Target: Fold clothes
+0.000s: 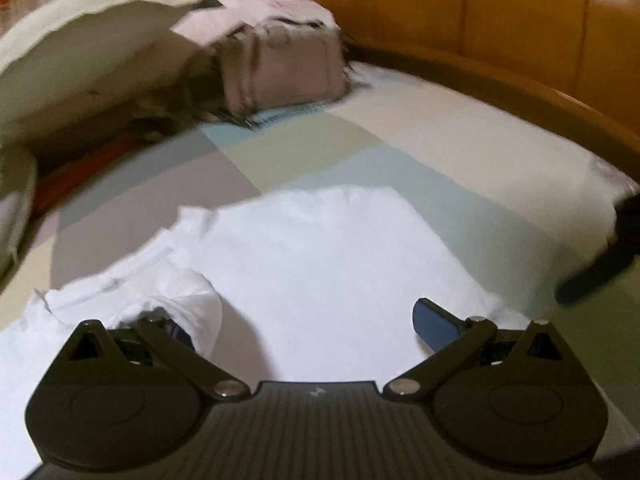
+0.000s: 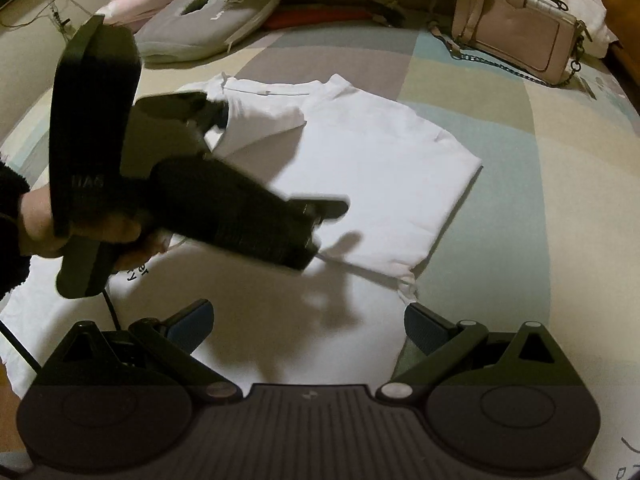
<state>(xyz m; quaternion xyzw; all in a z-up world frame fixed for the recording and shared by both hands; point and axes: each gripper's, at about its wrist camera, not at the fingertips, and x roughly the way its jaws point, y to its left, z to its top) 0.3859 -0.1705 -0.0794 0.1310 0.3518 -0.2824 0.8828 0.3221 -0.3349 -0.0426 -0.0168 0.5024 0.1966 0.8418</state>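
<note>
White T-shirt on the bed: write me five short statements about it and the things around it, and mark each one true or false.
1. The white T-shirt lies on a bedspread of pastel patches. True.
2. The pink handbag rests on top of the shirt. False: it sits apart, near the head of the bed.
3. The right tongs are open, holding nothing. True.
4. The left tongs are shut. False: their fingers stand wide apart, with shirt cloth draped over one finger.
5. The shirt is already folded into a small square. False: it is only partly folded.
</note>
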